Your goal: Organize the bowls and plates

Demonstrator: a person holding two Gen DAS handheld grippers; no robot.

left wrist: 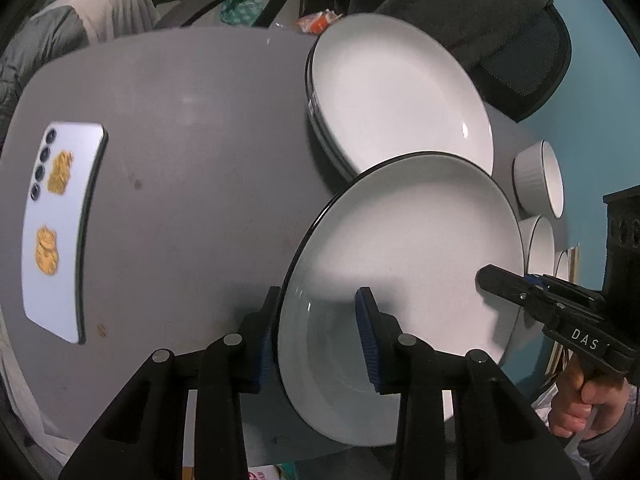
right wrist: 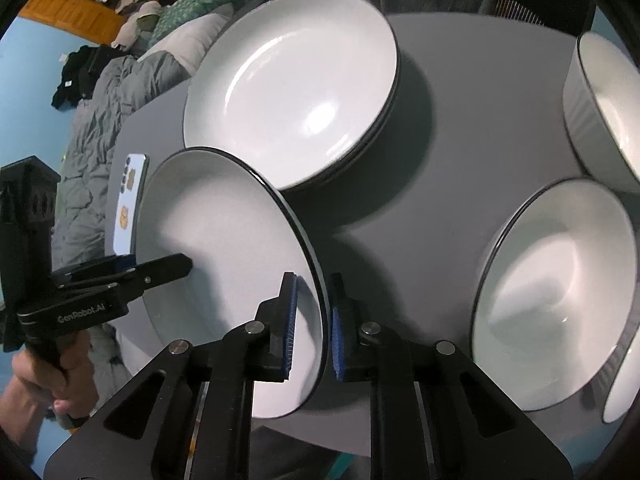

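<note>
A white plate with a dark rim (left wrist: 412,248) is held between both grippers above the grey table, tilted. My left gripper (left wrist: 316,344) is shut on its left rim. My right gripper (right wrist: 314,320) is shut on its right rim; it also shows in the left wrist view (left wrist: 504,280). The held plate shows in the right wrist view (right wrist: 224,232). Behind it sits a stack of white plates (left wrist: 396,92), seen also in the right wrist view (right wrist: 296,88). Several white bowls (right wrist: 556,292) stand on the right side of the table.
A white phone (left wrist: 60,224) lies face down at the table's left. An office chair (left wrist: 512,32) stands behind the plate stack. An orange wrapper (left wrist: 318,22) lies at the far edge. Bedding and clothes lie beyond the table (left wrist: 180,160).
</note>
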